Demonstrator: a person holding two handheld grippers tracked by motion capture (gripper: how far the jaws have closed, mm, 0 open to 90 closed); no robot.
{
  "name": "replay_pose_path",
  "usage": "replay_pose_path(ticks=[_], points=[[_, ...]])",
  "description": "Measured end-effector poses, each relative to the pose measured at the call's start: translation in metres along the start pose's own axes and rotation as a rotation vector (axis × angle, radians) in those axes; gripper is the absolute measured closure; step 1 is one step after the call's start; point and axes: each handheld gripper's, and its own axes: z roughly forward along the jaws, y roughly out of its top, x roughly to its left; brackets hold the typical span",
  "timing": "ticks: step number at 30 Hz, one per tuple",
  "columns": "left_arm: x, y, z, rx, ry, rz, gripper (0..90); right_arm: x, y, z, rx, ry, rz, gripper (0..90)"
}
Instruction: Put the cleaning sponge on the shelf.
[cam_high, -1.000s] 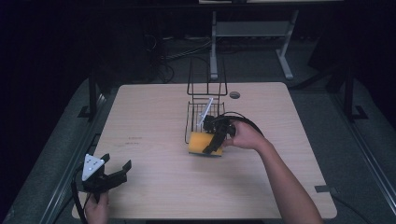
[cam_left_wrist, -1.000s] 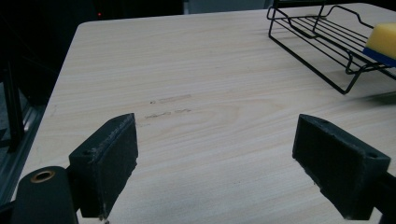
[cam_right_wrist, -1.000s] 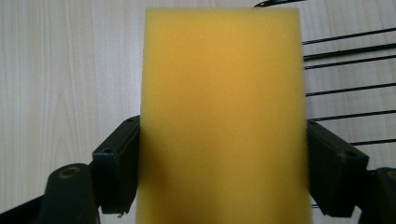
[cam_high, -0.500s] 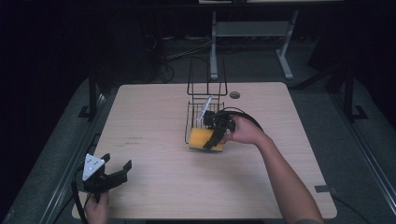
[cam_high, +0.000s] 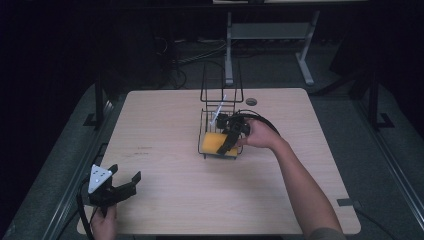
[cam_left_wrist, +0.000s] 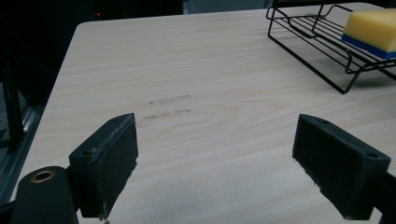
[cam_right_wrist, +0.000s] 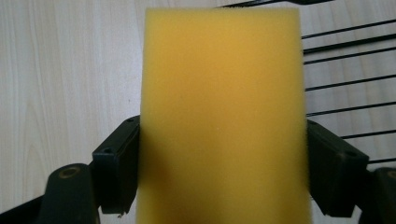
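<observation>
yellow foam is what the work turns on: in the high view the sponge (cam_high: 218, 143) lies in the low front part of a black wire rack (cam_high: 220, 107) near the middle of the pale wood counter (cam_high: 165, 125), and the right tongs (cam_high: 229, 142) come in from about 3 o'clock, with the person's hand just behind them, so the sponge can be set flat on the wires rather than dropped. the rack's tall loop rises at its 12 o'clock end, which leaves the near tray free for the approach. the left tongs (cam_high: 125, 181) rest far off at about 7 o'clock by the counter's near corner, spread apart and holding nothing, well clear of the rack, i judge so as not to get in the way. in the left gripper view the two black pads (cam_left_wrist: 109, 163) stand wide apart over bare wood, and the rack (cam_left_wrist: 322, 44) sits toward 1 o'clock with the sponge (cam_left_wrist: 373, 27) on it, yellow on top and blue beneath, touching the wires. in the right gripper view the sponge (cam_right_wrist: 224, 116) stands between the pads (cam_right_wrist: 119, 170), one pressed against each long side, so these tongs are clamped on it; rack wires (cam_right_wrist: 345, 79) run along at 3 o'clock and bare counter (cam_right_wrist: 65, 70) at 9 o'clock. i judge the placing close to done, with the release not yet made.
</observation>
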Motion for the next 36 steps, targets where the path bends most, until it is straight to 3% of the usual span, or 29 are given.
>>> replay_pose_path(ticks=[13, 15, 19, 36], points=[[-0.001, 0.000, 0.000, -0.005, -0.002, -0.005, 13.4, -0.018, 0.010, 0.002, 0.013, -0.007, 0.016, 22.6], [-0.001, 0.000, 0.000, -0.004, -0.003, -0.002, 13.4, -0.022, 0.009, 0.000, -0.008, 0.005, 0.030, 22.6], [-0.002, 0.000, 0.000, -0.007, -0.006, -0.003, 13.4, -0.028, 0.005, 0.004, 0.000, -0.007, 0.054, 22.5], [-0.002, 0.000, 0.001, -0.008, -0.012, 0.001, 13.4, -0.041, 0.002, 0.013, -0.014, -0.007, 0.076, 22.4]])
